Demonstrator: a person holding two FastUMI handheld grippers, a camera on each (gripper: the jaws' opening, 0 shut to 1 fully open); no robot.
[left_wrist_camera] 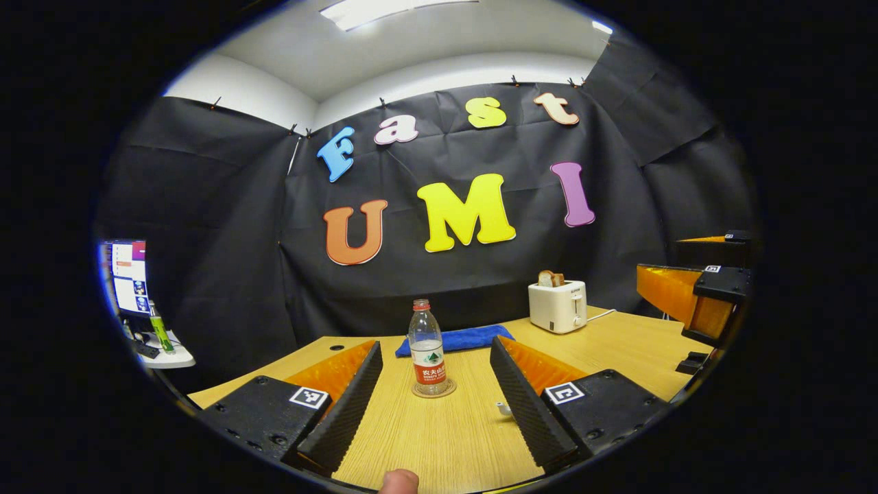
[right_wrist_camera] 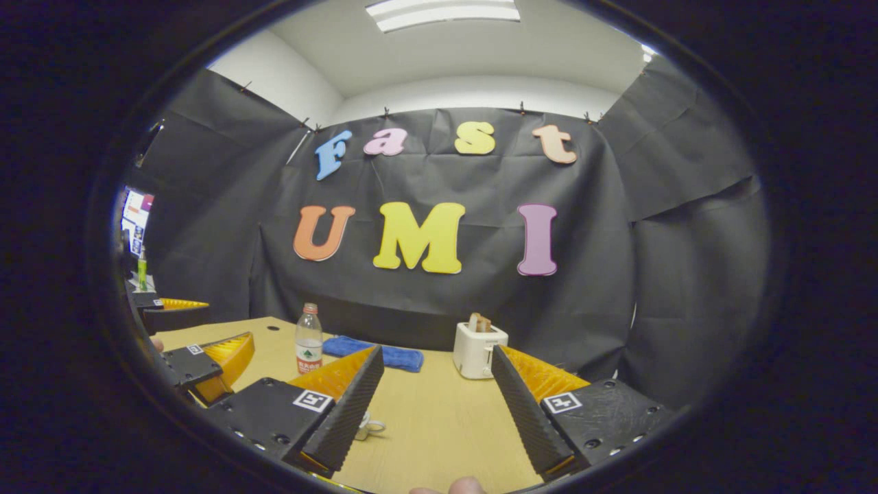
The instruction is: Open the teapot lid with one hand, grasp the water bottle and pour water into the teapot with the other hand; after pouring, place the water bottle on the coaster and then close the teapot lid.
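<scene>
A clear water bottle point(left_wrist_camera: 426, 350) with a red cap and red label stands upright on a round coaster point(left_wrist_camera: 435, 392) in the middle of the wooden table point(left_wrist_camera: 439, 439). My left gripper point(left_wrist_camera: 435, 345) is open, and the bottle stands farther off, in line with the gap between its fingers. In the right gripper view the bottle point(right_wrist_camera: 309, 339) is far left. My right gripper point(right_wrist_camera: 437, 351) is open over bare tabletop with nothing in it. A small pale piece point(left_wrist_camera: 503, 408) peeks out beside one finger, and a looped pale piece point(right_wrist_camera: 370, 427) by another; I cannot tell what they are.
A blue cloth point(left_wrist_camera: 456, 338) lies behind the bottle. A white toaster point(left_wrist_camera: 557, 305) with bread stands at the back right. The other gripper point(left_wrist_camera: 693, 302) hangs at the right edge. A monitor point(left_wrist_camera: 129, 274) and a green bottle point(left_wrist_camera: 161, 333) sit off the table, left.
</scene>
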